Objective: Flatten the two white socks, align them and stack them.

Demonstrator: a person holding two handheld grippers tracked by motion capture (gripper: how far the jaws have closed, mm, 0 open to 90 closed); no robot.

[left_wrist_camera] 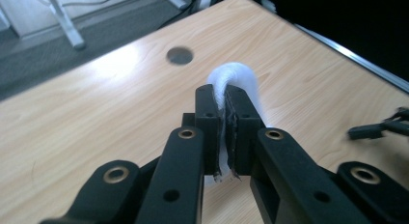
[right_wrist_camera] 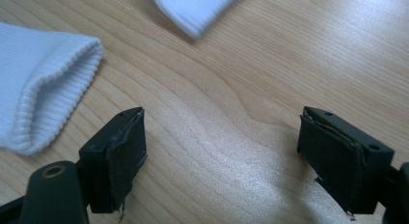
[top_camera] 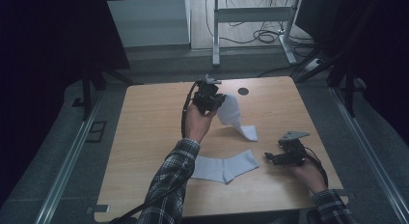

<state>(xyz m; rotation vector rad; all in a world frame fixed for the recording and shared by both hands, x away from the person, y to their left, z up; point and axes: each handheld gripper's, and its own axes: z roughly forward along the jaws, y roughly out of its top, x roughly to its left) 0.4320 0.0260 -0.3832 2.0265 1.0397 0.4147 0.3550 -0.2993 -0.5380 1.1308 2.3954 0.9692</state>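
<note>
Two white socks are on a wooden table (top_camera: 144, 118). My left gripper (top_camera: 212, 99) is raised above the table's middle, shut on one white sock (top_camera: 234, 115) that hangs down with its cuff end touching the wood. In the left gripper view that sock (left_wrist_camera: 231, 79) is pinched between the jaws and curls over their tips. The second sock (top_camera: 224, 167) lies flat near the front edge. My right gripper (top_camera: 271, 157) rests low at the right, open, just right of that flat sock's cuff (right_wrist_camera: 43, 93). The hanging sock's end (right_wrist_camera: 195, 9) shows at the top of the right gripper view.
A round dark hole (top_camera: 243, 91) sits near the table's far edge. Beyond the table stand a metal desk frame (top_camera: 251, 21) and cables (top_camera: 267, 36) on the floor. Metal rails (top_camera: 67, 161) run along both sides.
</note>
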